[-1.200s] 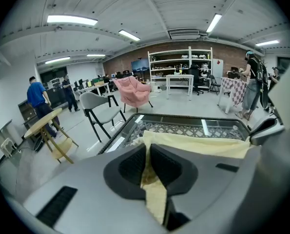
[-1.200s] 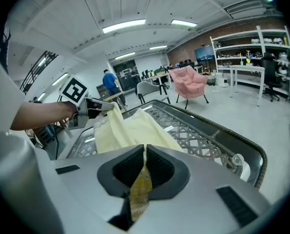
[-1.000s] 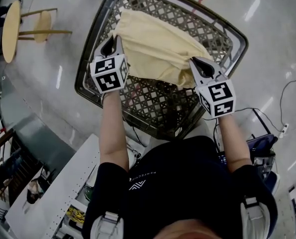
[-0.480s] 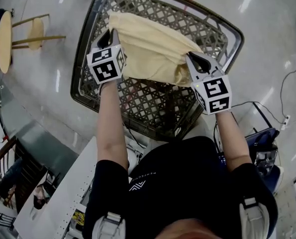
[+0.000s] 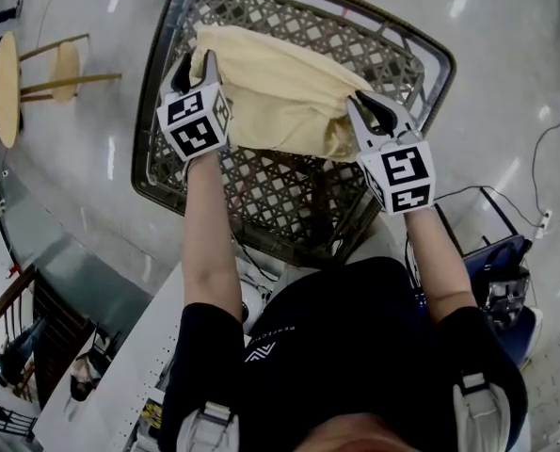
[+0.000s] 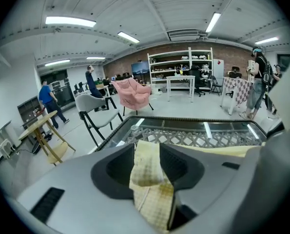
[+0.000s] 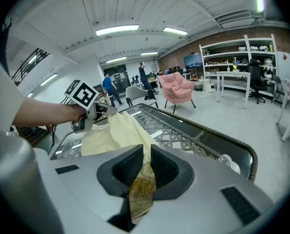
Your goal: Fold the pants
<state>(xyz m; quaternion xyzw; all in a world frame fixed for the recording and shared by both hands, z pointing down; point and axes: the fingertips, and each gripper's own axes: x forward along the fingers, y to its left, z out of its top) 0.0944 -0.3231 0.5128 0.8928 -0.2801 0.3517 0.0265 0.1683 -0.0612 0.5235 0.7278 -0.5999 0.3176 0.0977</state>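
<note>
Left gripper (image 5: 193, 64) has gone forward; its jaws have just been opening, pants (image 5: 280, 92) loose between them. Right gripper (image 5: 360, 104) clamps its corner, probably to anchor the fold.

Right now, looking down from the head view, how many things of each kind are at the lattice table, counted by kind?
Pants, pale yellow: 1
Table, lattice top: 1
Tools: 2, the left tool, whose jaws have just been opening with the pants between them, and the right tool, shut on the pants
Total: 4
</note>
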